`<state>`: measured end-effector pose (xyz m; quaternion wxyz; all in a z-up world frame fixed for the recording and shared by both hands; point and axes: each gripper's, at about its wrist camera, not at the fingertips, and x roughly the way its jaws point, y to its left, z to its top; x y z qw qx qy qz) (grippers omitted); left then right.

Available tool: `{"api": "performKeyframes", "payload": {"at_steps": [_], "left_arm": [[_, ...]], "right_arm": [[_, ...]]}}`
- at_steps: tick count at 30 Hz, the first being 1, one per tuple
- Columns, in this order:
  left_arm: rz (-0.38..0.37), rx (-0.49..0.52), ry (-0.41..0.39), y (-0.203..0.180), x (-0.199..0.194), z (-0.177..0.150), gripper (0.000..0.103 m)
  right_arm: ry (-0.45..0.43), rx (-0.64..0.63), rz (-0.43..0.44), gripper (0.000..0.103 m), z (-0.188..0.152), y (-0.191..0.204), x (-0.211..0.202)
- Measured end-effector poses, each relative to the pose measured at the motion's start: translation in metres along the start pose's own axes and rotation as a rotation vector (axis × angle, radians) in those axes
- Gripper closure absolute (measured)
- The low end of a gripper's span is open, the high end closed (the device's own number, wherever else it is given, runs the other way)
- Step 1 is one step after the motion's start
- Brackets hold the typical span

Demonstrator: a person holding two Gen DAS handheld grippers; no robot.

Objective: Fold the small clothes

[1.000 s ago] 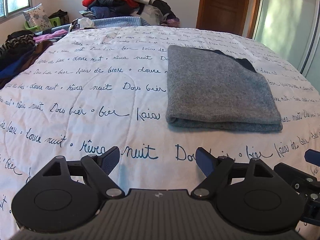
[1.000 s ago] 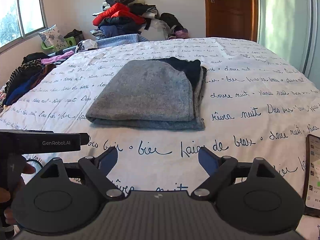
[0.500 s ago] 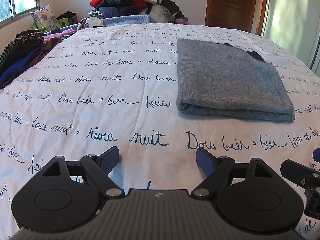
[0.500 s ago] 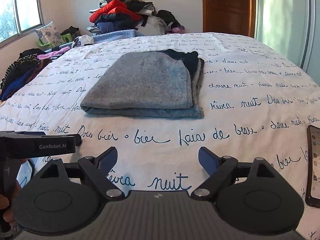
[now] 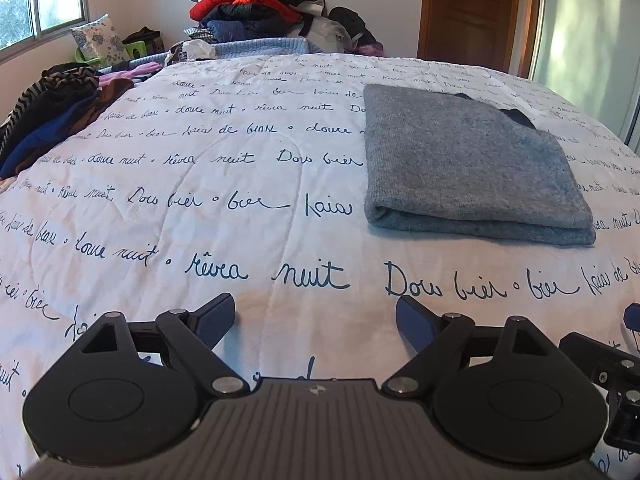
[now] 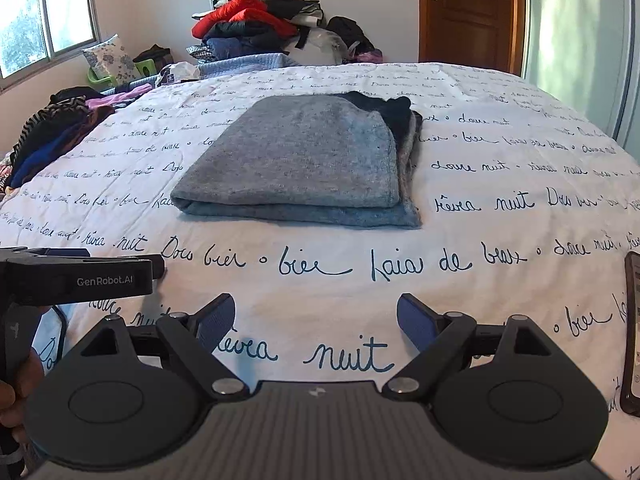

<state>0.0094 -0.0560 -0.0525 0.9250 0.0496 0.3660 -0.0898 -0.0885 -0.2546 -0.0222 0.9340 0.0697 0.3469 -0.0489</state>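
Where daylight fell from the window (image 6: 48, 20), noted a bed under a white quilted cover (image 5: 200, 216), soft, faintly creased, printed with navy cursive script. Heaped clothes (image 6: 256, 20) against far wall; brown wooden door (image 6: 472, 12) beyond. Folded grey knit garment (image 6: 304, 160), fuzzy, rectangular, lying flat mid-bed, dark layer showing at far edge. Left gripper (image 5: 316, 320) released, jaws just widened, nothing between. Right gripper (image 6: 316, 320) likewise spread, empty. Phone (image 6: 632, 332) at right edge.
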Motion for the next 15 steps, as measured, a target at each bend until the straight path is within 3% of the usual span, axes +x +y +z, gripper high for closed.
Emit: {"api": "performKeyframes", "payload": {"at_steps": [7, 15], "left_arm": [[-0.003, -0.035, -0.003, 0.008, 0.0, -0.002, 0.017], [0.003, 0.032, -0.064, -0.002, -0.005, -0.006, 0.017]], "right_arm": [[0.006, -0.004, 0.009, 0.014, -0.001, 0.001, 0.0], [0.02, -0.014, 0.015, 0.014, -0.004, 0.002, 0.004]]}}
